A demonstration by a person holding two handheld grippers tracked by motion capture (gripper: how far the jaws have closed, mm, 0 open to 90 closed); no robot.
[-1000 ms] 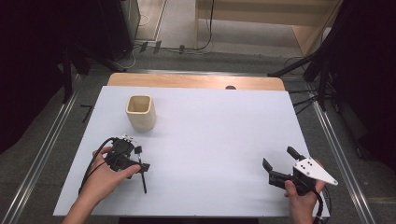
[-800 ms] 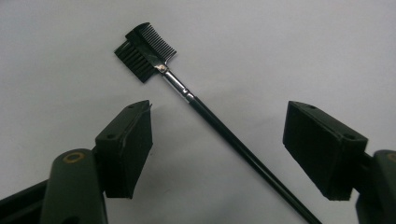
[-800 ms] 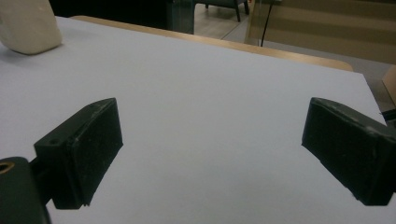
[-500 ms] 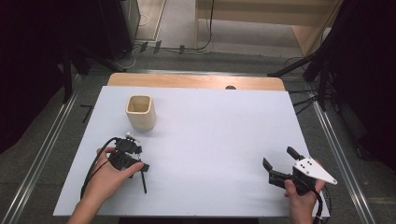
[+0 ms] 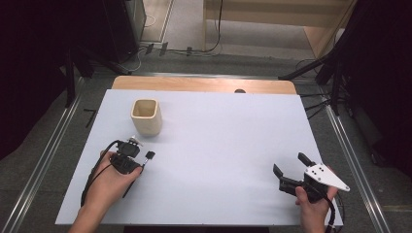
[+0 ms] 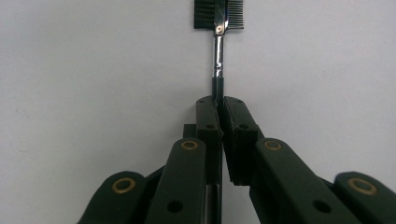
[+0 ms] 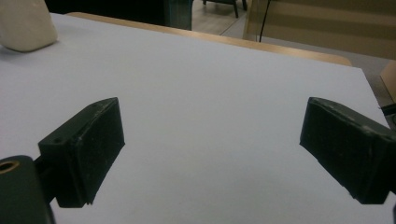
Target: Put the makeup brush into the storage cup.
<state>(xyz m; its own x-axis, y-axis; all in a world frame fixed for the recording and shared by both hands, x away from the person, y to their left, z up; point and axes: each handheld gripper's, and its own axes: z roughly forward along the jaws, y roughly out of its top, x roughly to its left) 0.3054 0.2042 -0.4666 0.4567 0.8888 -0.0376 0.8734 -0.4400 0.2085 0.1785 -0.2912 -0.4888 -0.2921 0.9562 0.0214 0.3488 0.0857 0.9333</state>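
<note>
My left gripper (image 5: 140, 166) is near the table's front left, shut on the thin handle of a small brush-and-comb tool (image 5: 149, 155). In the left gripper view the two jaws (image 6: 219, 105) meet on the dark handle, and the metal neck and bristled head (image 6: 218, 14) stick out ahead over the white tabletop. A beige square cup (image 5: 145, 116) stands upright a little beyond that hand. My right gripper (image 5: 290, 165) rests at the front right, open, with nothing between its fingers (image 7: 212, 140).
The white tabletop (image 5: 223, 141) spreads bare between the two hands. A wooden strip (image 5: 204, 85) runs along its far edge, and metal rails flank both sides. The cup (image 7: 25, 23) shows at the top left of the right gripper view.
The left hand has turned with the tool, so its head now points up toward the cup instead of toward the front edge. The right gripper has not moved.
</note>
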